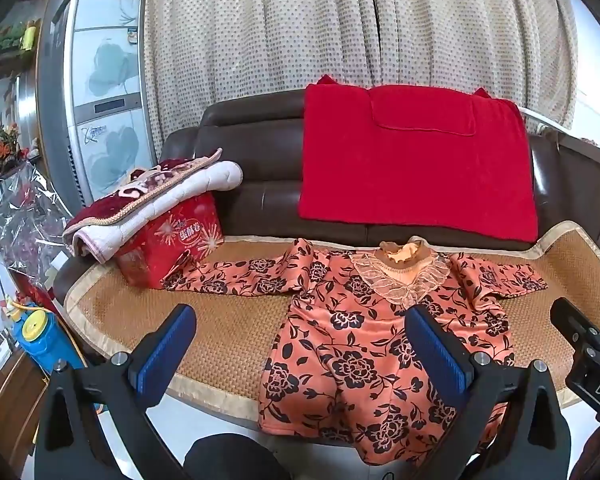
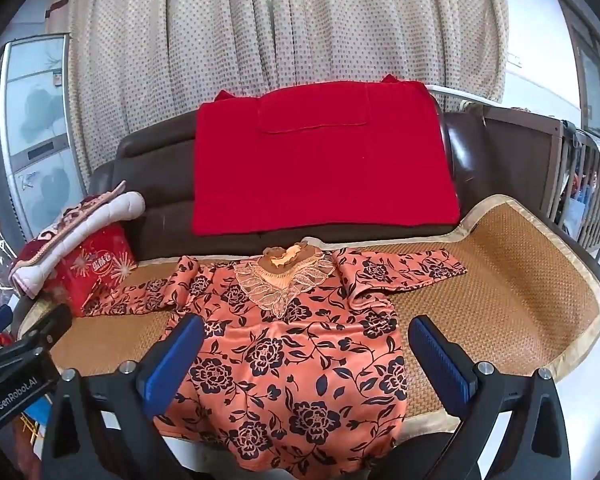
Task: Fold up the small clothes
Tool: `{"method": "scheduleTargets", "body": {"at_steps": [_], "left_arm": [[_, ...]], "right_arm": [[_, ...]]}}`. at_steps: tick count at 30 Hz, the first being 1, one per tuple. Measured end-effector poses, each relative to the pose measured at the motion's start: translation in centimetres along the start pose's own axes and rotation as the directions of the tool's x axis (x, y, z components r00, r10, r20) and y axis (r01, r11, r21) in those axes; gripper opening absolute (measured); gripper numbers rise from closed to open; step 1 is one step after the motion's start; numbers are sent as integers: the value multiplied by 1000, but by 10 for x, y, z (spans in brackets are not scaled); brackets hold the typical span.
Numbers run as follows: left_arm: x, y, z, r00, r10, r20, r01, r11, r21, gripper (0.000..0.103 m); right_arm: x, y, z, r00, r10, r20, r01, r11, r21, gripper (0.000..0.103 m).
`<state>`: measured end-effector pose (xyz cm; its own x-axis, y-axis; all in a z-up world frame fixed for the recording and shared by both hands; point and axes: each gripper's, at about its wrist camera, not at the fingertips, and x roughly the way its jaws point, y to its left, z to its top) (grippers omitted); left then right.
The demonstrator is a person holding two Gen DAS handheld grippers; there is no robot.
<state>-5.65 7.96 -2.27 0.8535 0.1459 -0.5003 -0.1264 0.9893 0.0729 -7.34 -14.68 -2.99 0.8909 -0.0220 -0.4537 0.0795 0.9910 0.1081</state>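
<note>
A small orange dress with black flowers and a lace collar (image 1: 364,344) lies spread flat, front up, on a woven mat (image 1: 220,320). Both sleeves are stretched out sideways. Its hem hangs over the mat's front edge. My left gripper (image 1: 300,344) is open and empty, held above the front of the mat, over the dress's left side. My right gripper (image 2: 304,348) is open and empty above the dress (image 2: 296,360), over its lower half. The right gripper's body shows at the right edge of the left wrist view (image 1: 588,344).
A red cloth (image 1: 416,160) hangs over the brown sofa back (image 1: 252,148). A red box (image 1: 172,240) with a folded quilt (image 1: 148,204) on it stands at the mat's left end, by the left sleeve tip. A curtain hangs behind. A blue and yellow container (image 1: 44,336) is at the left.
</note>
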Motion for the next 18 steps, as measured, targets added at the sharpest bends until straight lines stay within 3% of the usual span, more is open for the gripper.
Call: {"method": "scheduleTargets", "body": {"at_steps": [18], "left_arm": [[13,-8,4,1000,10,-8,-10,1000,11,103]], "right_arm": [[13,-12,8,1000,-7,-17,7,1000,22,103]]}}
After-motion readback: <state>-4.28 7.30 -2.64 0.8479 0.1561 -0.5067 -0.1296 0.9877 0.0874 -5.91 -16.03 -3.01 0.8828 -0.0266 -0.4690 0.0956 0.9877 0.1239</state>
